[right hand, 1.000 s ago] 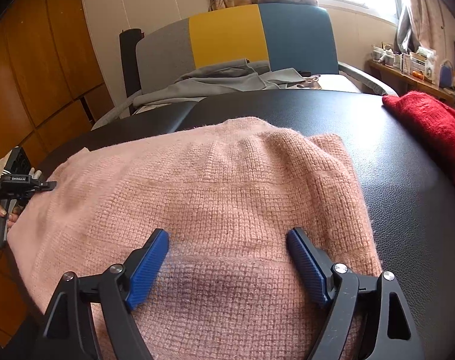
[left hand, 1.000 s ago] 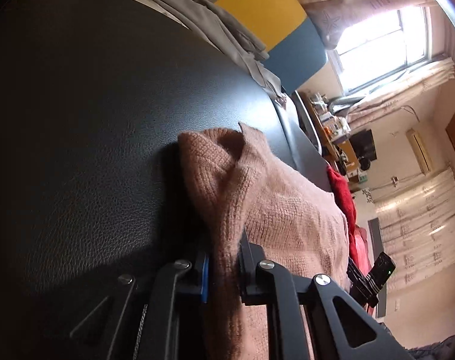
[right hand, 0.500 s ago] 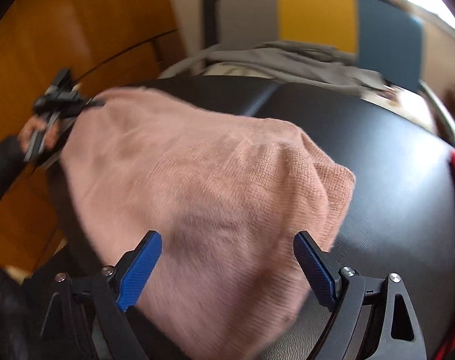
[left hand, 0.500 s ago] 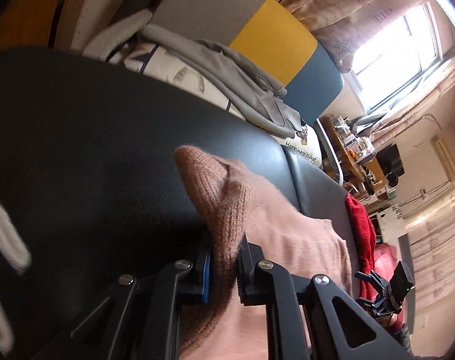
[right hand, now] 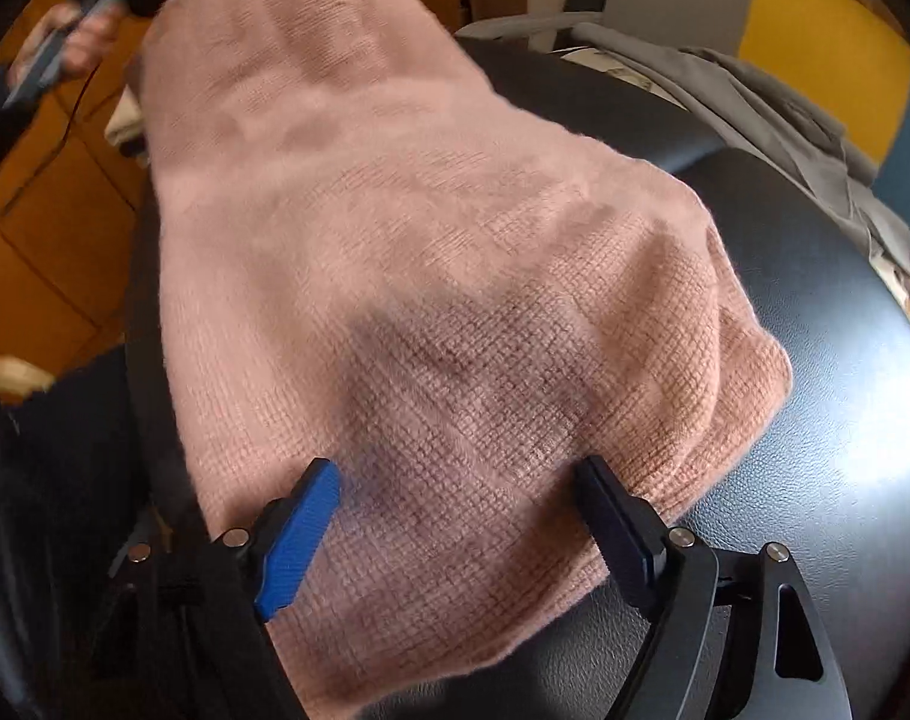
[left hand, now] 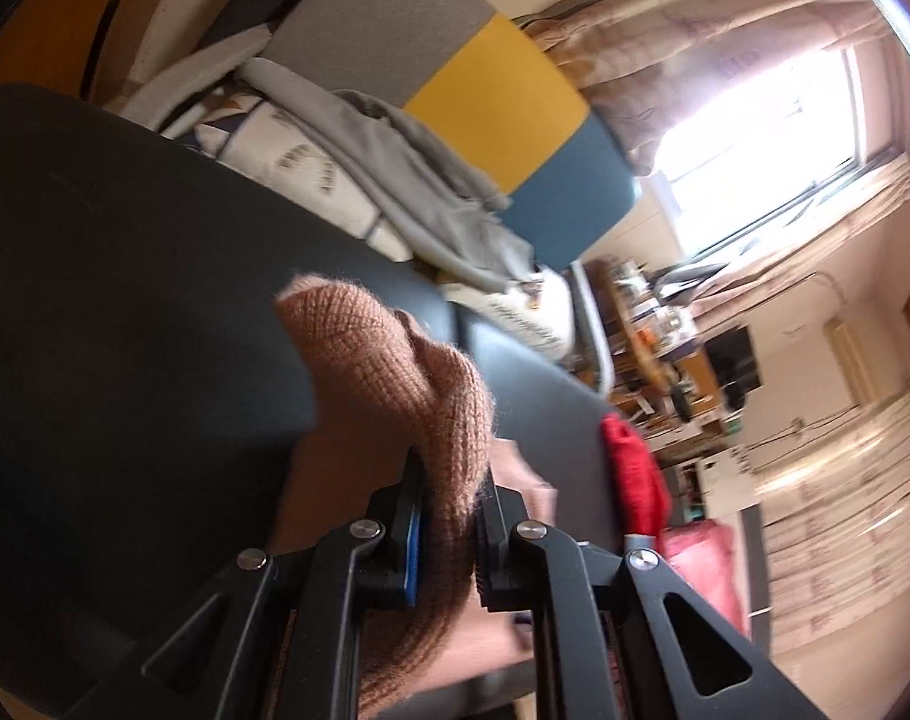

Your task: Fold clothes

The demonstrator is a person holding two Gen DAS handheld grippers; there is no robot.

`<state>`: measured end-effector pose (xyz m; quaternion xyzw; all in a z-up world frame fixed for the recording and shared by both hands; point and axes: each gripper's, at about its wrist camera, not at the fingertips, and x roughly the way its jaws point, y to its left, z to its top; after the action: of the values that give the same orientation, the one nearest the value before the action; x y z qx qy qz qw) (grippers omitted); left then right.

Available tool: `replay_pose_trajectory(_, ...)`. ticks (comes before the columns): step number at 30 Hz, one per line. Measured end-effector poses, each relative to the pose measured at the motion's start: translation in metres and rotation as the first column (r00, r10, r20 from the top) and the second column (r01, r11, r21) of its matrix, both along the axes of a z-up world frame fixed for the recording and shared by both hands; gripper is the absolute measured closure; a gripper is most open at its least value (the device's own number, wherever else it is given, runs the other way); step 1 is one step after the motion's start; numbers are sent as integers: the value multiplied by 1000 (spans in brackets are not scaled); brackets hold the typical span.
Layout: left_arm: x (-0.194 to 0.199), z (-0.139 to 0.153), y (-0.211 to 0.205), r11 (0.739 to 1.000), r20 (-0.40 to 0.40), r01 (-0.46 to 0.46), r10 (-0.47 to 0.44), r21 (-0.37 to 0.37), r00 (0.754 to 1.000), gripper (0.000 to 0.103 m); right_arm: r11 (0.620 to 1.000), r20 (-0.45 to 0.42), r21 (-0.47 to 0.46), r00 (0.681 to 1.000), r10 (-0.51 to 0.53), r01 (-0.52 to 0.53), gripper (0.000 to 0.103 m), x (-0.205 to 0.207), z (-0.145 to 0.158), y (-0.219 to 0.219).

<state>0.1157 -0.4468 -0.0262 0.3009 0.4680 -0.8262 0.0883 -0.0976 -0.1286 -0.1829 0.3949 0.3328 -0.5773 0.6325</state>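
The left gripper (left hand: 449,516) is clamped on a bunched fold of the pink sweater (right hand: 431,276), holding that end raised off the black table (right hand: 814,408); in the right view it sits at 11 o'clock, gripped by a hand (right hand: 92,30). The right gripper (right hand: 460,516) hangs low over the sweater's near end, jaws wide apart with knit between them. The sweater stretches from 11 toward 5 o'clock. Print on the cushion (left hand: 526,324) is too blurred to read.

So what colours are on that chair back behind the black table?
Grey, yellow and blue panels side by side on the chair back, clearest in the left wrist view.
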Motion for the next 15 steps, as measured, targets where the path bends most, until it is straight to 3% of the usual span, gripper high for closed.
replay_pose_trajectory(9,-68,14,74,998,-38,-7,9,61,999,92,991,72,-110,996,-62,69,1,0,-8,10)
replay_pose_trajectory(15,-118,15,123,994,-38,-12,16,104,999,92,982,110,-164,991,-75,93,0,-2,-12,17)
